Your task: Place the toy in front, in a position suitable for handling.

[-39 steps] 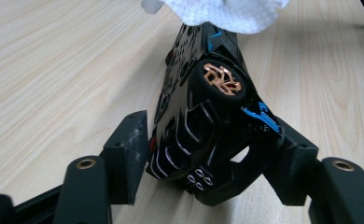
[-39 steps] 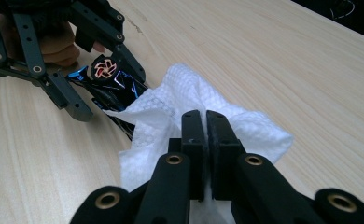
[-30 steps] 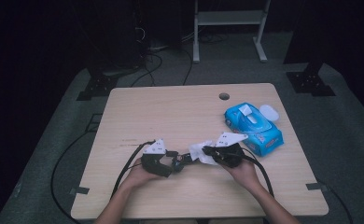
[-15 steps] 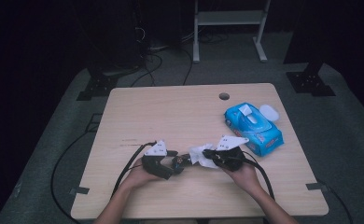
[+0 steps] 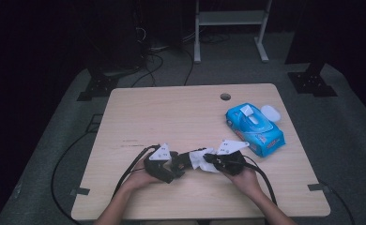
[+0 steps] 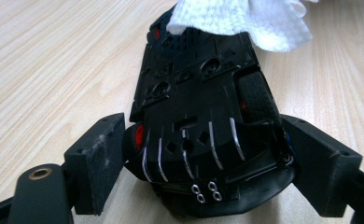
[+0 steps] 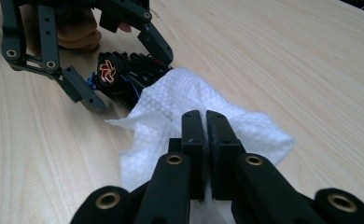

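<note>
A black toy car (image 6: 203, 116) lies underside-up between the jaws of my left gripper (image 6: 208, 163), which is shut on its sides near the table's front edge. One red-hubbed wheel of the car (image 7: 108, 72) faces the right gripper view. My right gripper (image 7: 205, 126) is shut on a white textured wipe (image 7: 180, 102). The wipe (image 6: 245, 18) rests on the far end of the car. In the high view the left gripper (image 5: 179, 161) and right gripper (image 5: 209, 159) point at each other, with the wipe (image 5: 199, 159) between them.
A blue pack of wipes (image 5: 255, 129) lies at the right of the wooden table (image 5: 171, 117), its white lid (image 5: 270, 112) flipped open. A cable hole (image 5: 225, 96) sits near the far edge. Cables trail off the front edge.
Hardly anything differs. Both grippers stay close together, and the wipe has shifted a little against the car's end.
</note>
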A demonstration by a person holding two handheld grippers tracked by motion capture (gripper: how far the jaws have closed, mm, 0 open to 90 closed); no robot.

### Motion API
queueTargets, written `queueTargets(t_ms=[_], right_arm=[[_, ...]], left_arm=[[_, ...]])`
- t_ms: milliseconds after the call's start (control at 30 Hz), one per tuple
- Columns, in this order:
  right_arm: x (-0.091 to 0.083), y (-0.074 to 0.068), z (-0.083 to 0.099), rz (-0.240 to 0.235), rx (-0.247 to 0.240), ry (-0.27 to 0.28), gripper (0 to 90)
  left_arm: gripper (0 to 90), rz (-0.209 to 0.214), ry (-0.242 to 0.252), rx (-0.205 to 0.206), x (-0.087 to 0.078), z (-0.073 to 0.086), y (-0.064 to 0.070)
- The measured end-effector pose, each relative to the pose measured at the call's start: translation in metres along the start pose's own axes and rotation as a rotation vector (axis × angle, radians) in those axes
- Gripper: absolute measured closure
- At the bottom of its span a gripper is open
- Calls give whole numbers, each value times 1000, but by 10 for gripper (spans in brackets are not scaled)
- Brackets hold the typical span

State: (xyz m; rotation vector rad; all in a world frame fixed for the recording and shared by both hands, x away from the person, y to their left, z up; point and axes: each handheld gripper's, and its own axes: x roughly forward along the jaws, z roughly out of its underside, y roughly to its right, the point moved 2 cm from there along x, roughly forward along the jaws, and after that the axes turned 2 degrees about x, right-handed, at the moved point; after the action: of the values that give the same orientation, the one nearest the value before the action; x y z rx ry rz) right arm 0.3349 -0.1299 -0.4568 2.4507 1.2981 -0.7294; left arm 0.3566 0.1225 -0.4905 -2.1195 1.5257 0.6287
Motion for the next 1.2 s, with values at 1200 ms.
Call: queueTargets(t_ms=[1200], right_arm=[[47, -28, -22, -152, 6, 0, 862]], left_arm=[[246, -10, -9, 5, 3, -2, -1]])
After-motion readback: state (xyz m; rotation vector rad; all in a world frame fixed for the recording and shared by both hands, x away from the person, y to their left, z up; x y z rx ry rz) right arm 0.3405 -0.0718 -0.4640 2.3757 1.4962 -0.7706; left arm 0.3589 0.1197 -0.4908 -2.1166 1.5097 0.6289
